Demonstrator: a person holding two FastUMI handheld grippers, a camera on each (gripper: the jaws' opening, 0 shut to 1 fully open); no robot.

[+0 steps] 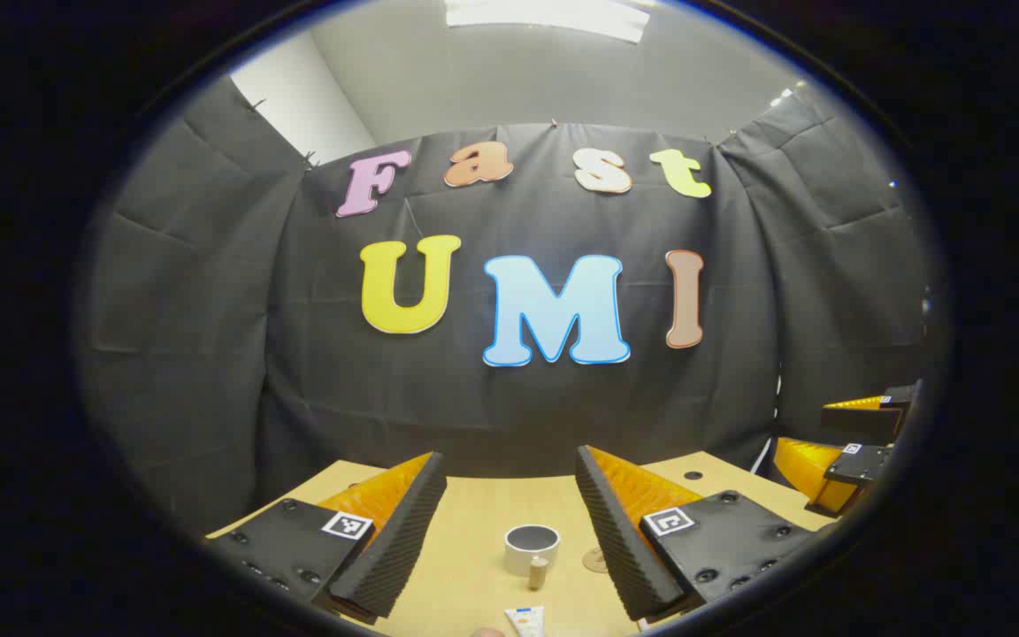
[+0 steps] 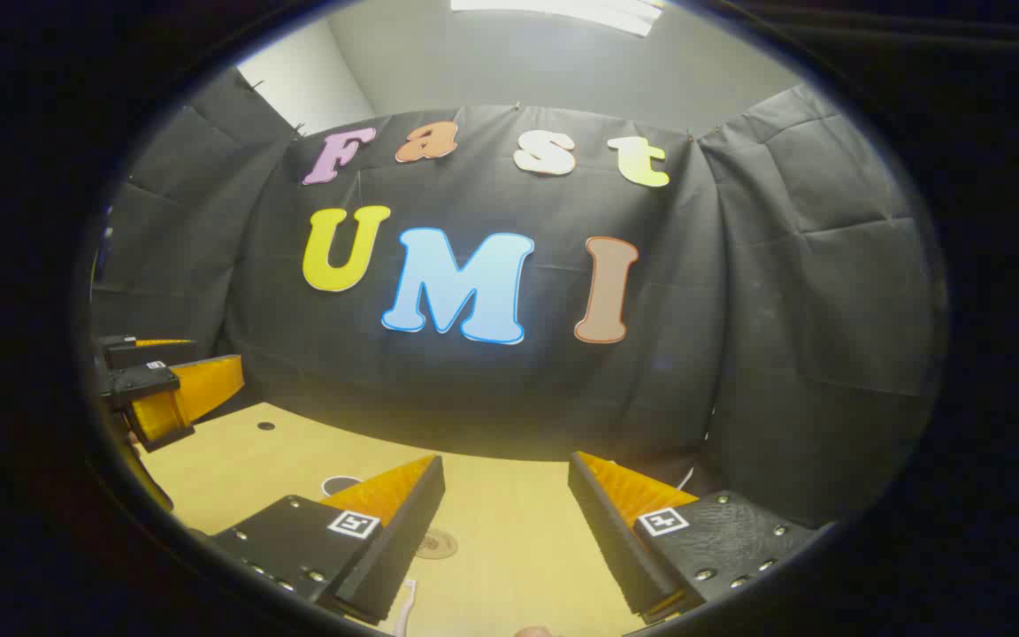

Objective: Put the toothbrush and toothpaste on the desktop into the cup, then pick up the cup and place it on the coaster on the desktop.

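Note:
In the left gripper view a grey-and-white cup (image 1: 532, 547) stands upright on the wooden desk, ahead of and between my fingers. The end of a white toothpaste tube (image 1: 524, 621) with blue and orange print lies nearer, at the bottom edge. A round coaster (image 1: 595, 559) peeks out beside the right finger. My left gripper (image 1: 509, 460) is open, above the desk, holding nothing. In the right gripper view the coaster (image 2: 436, 543) lies by the left finger, the cup's rim (image 2: 340, 485) shows behind that finger, and a pale toothbrush handle (image 2: 403, 606) lies at the bottom. My right gripper (image 2: 505, 462) is open and empty.
A small tan cylinder (image 1: 538, 572) stands just in front of the cup. The light wooden desk (image 2: 509, 531) ends at the black cloth wall. The right gripper's orange fingers (image 1: 854, 442) hover at the desk's right side, and the left gripper's fingers (image 2: 173, 389) show at the far left.

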